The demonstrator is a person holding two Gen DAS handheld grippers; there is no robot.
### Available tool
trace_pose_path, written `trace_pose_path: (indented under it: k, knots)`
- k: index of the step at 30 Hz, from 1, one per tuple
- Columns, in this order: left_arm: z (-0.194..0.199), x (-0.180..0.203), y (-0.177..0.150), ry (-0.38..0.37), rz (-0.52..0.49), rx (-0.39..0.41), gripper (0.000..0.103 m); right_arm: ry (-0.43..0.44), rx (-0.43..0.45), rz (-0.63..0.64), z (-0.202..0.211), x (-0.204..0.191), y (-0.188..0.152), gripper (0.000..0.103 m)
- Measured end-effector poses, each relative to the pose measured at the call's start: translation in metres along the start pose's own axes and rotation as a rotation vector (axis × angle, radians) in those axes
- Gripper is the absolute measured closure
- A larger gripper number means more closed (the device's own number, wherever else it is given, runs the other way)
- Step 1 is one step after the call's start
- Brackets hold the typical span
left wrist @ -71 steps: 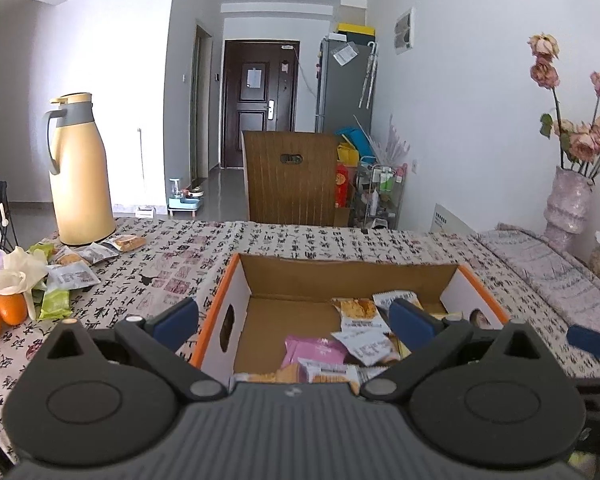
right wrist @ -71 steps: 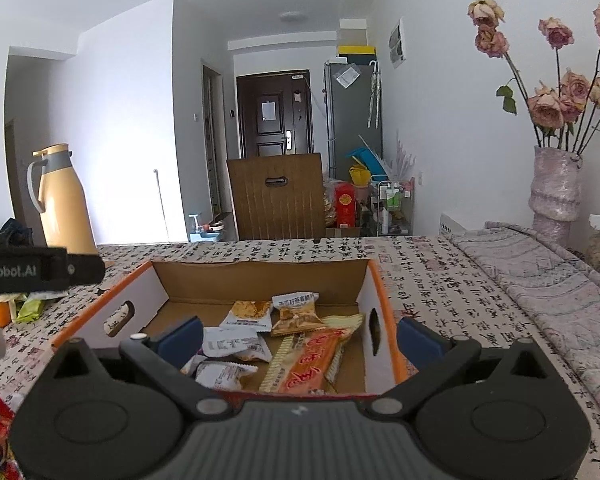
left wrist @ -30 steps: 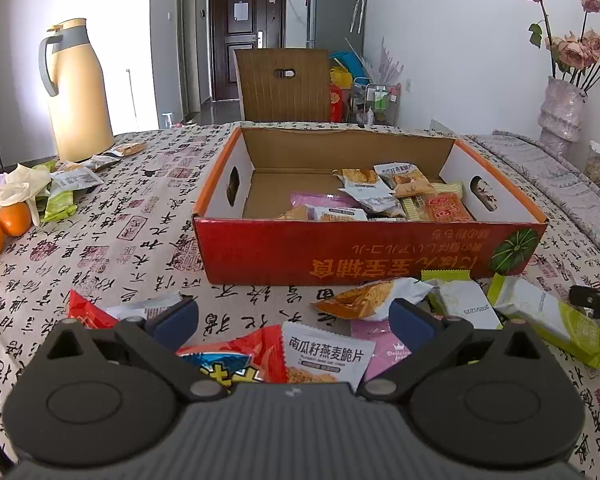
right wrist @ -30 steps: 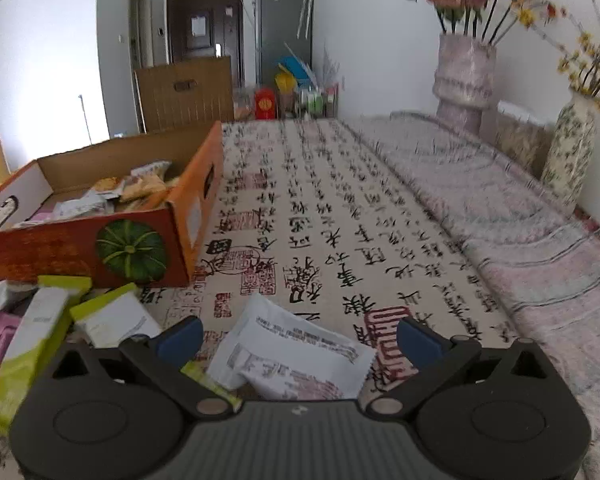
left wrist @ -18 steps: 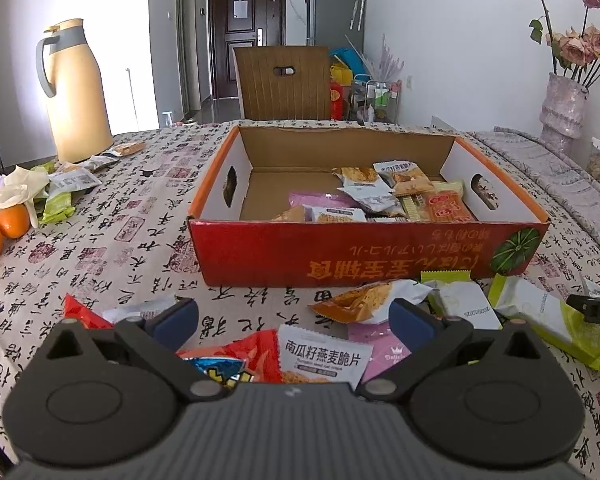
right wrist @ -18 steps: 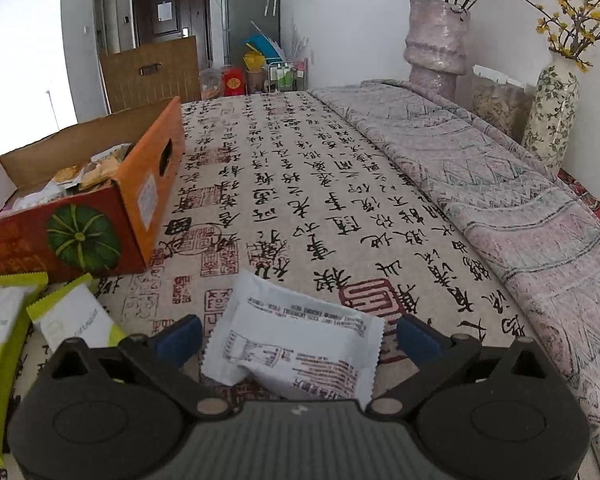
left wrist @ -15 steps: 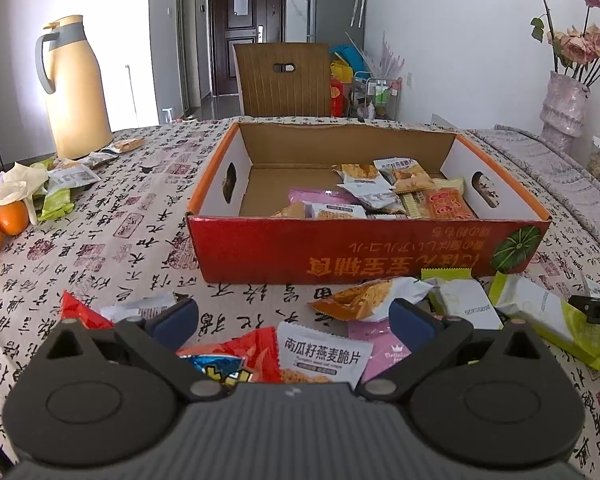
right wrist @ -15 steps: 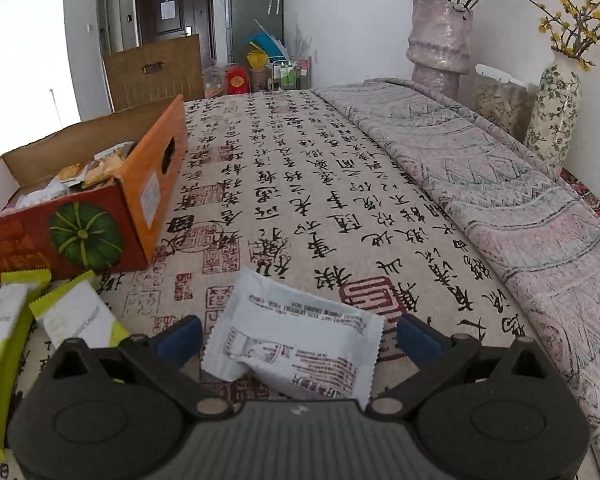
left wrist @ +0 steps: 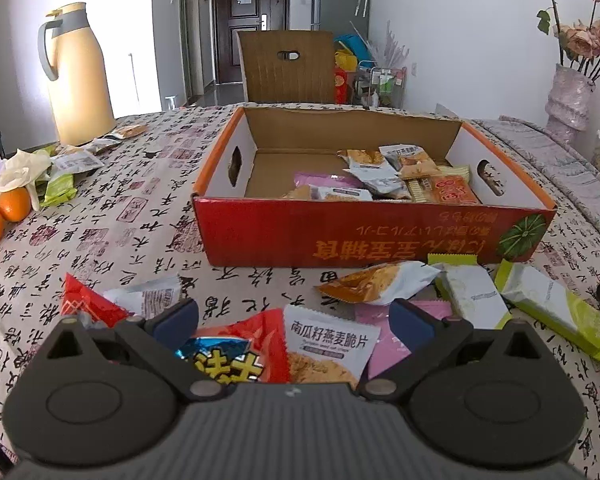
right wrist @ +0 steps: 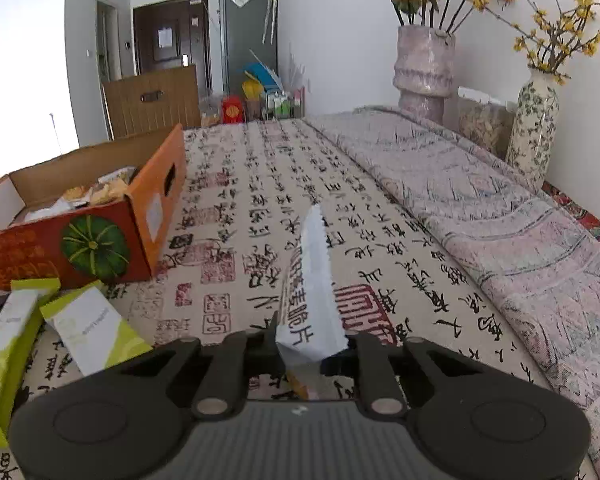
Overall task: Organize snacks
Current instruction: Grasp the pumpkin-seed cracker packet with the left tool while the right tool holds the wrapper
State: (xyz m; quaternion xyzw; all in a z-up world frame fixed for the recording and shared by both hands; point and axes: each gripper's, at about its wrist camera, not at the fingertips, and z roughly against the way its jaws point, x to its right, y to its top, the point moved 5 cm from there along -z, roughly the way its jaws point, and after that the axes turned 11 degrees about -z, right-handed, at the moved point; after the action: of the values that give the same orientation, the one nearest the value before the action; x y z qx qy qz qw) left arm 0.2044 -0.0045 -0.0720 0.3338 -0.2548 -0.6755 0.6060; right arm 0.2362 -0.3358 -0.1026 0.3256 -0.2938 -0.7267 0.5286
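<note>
Right tool (right wrist: 311, 346) is clamped on a white packet (right wrist: 310, 280), standing edge-up between its jaws above the worktop (right wrist: 260, 200). Left tool (left wrist: 294, 316) hangs open over loose snacks (left wrist: 328, 340), with the box (left wrist: 364, 236) just beyond.

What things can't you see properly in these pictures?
- White snack packet, right wrist view: pinched edge-on in the right gripper, so its front picture is hidden.
- Red bag, left wrist view: its lower part is hidden behind the open left gripper.
- Snacks deep in the cardboard box, both views: the near wall and upper packets cover them.
- Green packet, right wrist view: cut off by the left edge.
</note>
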Motion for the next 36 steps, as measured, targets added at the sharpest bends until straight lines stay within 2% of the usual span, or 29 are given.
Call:
trace_pose_path:
  k: [7,15,16,17,19,20,24,30,36]
  knots:
    - [-0.001,-0.003,-0.007,0.01,-0.015,-0.027,0.0,0.049,0.101,-0.025,0.027,-0.008,0.0,0.089]
    - [0.008,0.012,-0.005,-0.045,-0.068,0.018,0.002,0.105,0.12,-0.067,0.042,-0.021,-0.006,0.089]
    - [0.009,0.014,-0.005,-0.057,-0.077,0.024,0.009,0.11,0.117,-0.069,0.042,-0.022,-0.008,0.089]
    - [0.008,0.016,-0.005,-0.064,-0.085,0.024,0.022,0.114,0.113,-0.068,0.042,-0.024,-0.01,0.089]
    - [0.005,0.02,-0.006,-0.091,-0.1,0.016,0.038,0.12,0.107,-0.064,0.043,-0.027,-0.013,0.089]
    - [0.004,0.023,-0.006,-0.097,-0.109,0.016,0.042,0.122,0.107,-0.063,0.043,-0.028,-0.014,0.089]
    - [0.0,0.023,-0.011,-0.095,-0.114,0.001,0.042,0.13,0.102,-0.054,0.046,-0.033,-0.018,0.089]
    - [-0.005,0.014,-0.016,-0.082,-0.098,-0.024,0.037,0.139,0.086,-0.045,0.048,-0.039,-0.024,0.089]
    - [-0.006,0.012,-0.018,-0.146,-0.074,-0.029,0.035,0.149,0.077,-0.03,0.049,-0.046,-0.028,0.089]
